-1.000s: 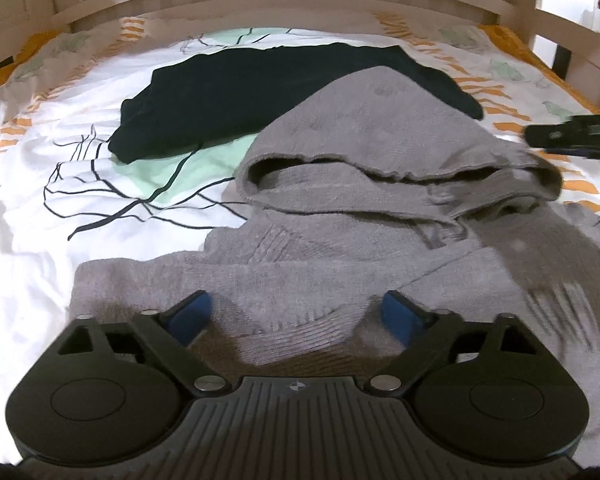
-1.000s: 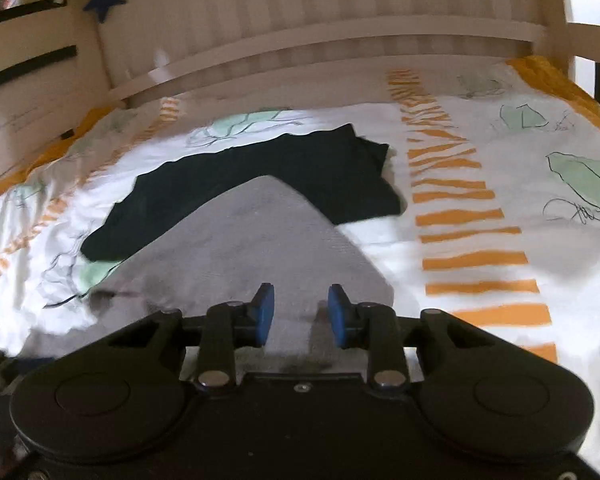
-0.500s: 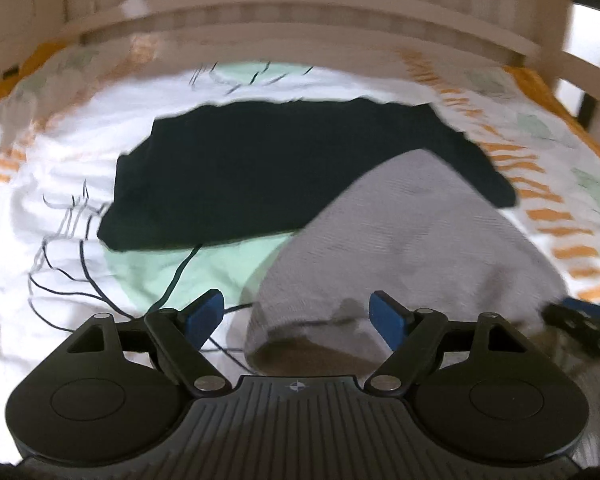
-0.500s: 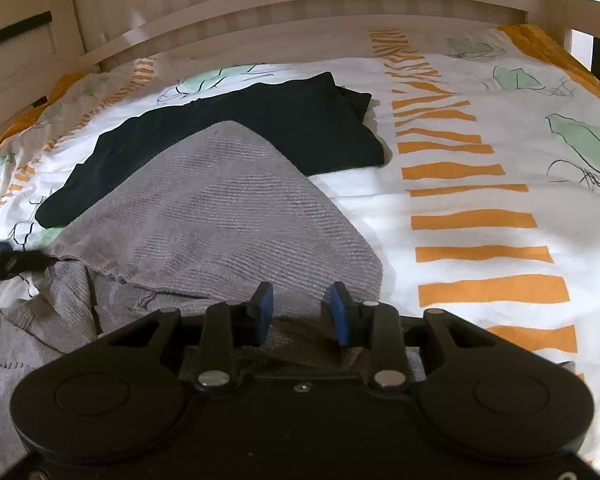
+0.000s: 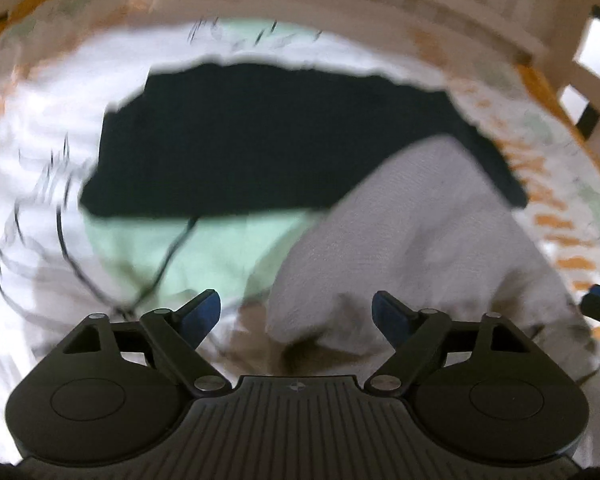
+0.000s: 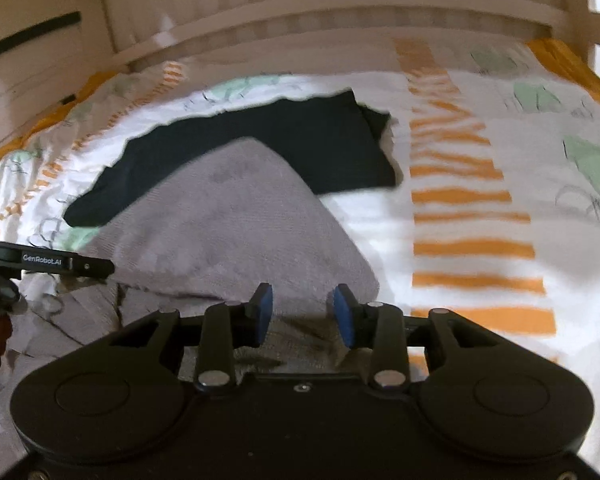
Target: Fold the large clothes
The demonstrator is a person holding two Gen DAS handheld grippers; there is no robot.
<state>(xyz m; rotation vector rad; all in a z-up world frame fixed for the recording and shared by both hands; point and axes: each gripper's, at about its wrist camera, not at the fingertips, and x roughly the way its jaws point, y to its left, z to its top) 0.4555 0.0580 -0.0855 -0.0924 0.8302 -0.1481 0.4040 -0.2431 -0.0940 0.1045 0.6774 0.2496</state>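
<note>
A grey knit hooded sweater [image 5: 420,232] lies on the bed, its hood [image 6: 236,216] spread flat and pointing at the headboard. My left gripper [image 5: 296,312] hovers over the hood's left edge; its jaws stand wide, are opening a little, and press on nothing. My right gripper [image 6: 304,314] sits low over the hood's right corner. Its jaws are opening, with grey knit lying under the gap and the pads clear of it. The left gripper [image 6: 60,262] shows side-on at the left edge of the right wrist view. The left wrist view is blurred.
A dark folded garment [image 6: 300,148] lies beyond the hood, partly under its tip. The bedsheet [image 6: 472,196] is white with orange stripes and green leaves. A pale wooden headboard [image 6: 340,12] closes the far side, and a side rail [image 5: 540,44] runs at the right.
The left gripper has travelled forward from the sweater's body to the hood's left edge. The right gripper's jaws have widened, and its view shifted slightly.
</note>
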